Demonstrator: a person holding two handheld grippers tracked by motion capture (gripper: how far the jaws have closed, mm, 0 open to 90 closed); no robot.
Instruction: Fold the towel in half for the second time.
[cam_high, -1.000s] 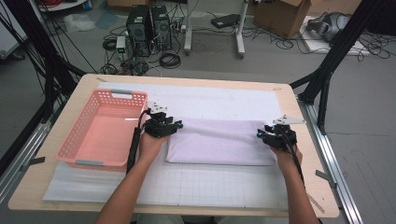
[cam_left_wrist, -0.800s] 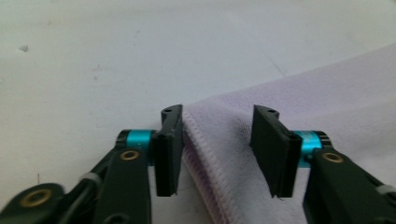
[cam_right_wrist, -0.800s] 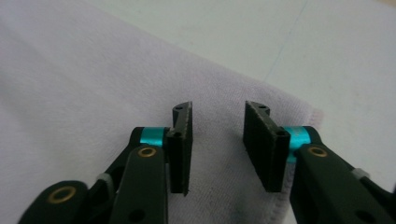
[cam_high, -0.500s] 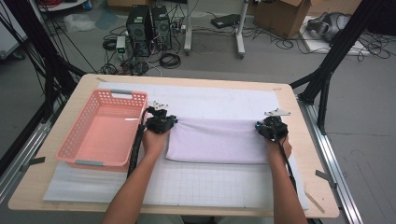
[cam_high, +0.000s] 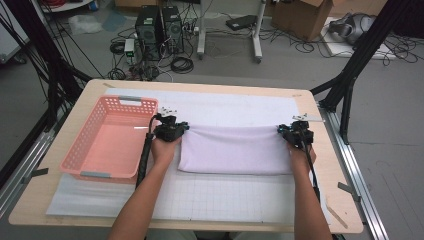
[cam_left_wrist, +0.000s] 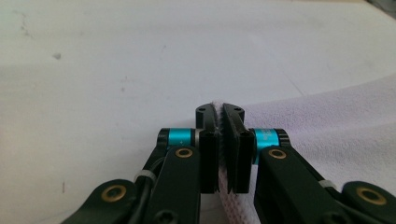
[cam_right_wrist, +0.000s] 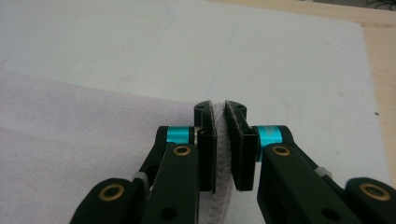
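Towel lies flat mid-table beside the basket. Left gripper and right gripper have just been closing and now pinch its far corners. Folding seems underway; next, probably lift both corners together and draw them toward the near edge.
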